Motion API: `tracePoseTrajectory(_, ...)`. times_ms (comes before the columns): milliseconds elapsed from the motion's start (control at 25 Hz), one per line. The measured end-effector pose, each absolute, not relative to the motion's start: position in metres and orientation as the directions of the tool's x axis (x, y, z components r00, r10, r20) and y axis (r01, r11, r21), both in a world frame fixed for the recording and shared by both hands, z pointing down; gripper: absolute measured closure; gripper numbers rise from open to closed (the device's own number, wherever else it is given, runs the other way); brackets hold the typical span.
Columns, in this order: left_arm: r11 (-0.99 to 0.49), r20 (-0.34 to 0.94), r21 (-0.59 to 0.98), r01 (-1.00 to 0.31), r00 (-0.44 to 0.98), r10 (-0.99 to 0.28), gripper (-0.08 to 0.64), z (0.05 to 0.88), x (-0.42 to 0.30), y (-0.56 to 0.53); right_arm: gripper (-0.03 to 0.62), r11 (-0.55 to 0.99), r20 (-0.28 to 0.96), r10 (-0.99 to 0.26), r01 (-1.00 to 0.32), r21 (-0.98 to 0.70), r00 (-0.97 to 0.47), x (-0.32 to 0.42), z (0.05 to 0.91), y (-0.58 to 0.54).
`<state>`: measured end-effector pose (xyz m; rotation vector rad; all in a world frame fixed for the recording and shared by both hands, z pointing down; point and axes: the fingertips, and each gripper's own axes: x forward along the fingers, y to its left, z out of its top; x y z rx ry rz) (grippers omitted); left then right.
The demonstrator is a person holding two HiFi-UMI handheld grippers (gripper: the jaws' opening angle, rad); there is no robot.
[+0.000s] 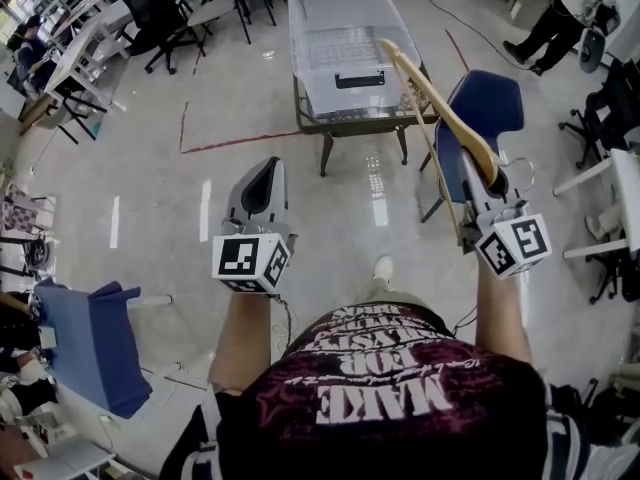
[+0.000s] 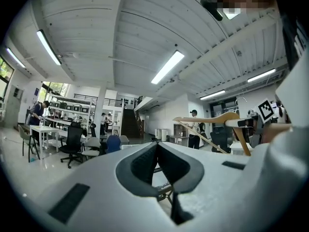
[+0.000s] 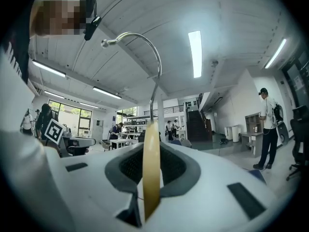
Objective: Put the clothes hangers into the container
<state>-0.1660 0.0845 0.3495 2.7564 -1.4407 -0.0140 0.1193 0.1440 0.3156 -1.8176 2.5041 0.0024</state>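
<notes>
In the head view a wooden clothes hanger (image 1: 445, 108) with a metal hook slants up out of my right gripper (image 1: 480, 178), which is shut on its middle. The right gripper view shows the hanger (image 3: 151, 173) edge-on between the jaws, its hook (image 3: 153, 57) curving overhead. A clear plastic container (image 1: 300, 28) with a dark handle stands ahead on a small glass table (image 1: 312, 123); the hanger's far end overlaps its right rim in the picture. My left gripper (image 1: 262, 176) is held level at the left, shut and empty. From the left gripper view the hanger (image 2: 212, 120) appears off to the right.
A blue chair (image 1: 490, 103) stands right of the table, under the hanger. A second blue chair (image 1: 95, 338) is at the lower left. Black office chairs (image 1: 160, 13) and desks line the far left. A person (image 1: 555, 18) stands at the far right.
</notes>
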Motion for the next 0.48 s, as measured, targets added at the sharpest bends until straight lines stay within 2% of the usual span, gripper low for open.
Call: tracePoseTrajectory(480, -0.557, 0.014, 0.025, -0.83, 0.558, -0.83, 0.554, 0.343, -0.082, 0.011, 0.534, 0.351, -0.029, -0.936, -0.936, -0.043, -0.35, 0.19, 0.325, 0.07)
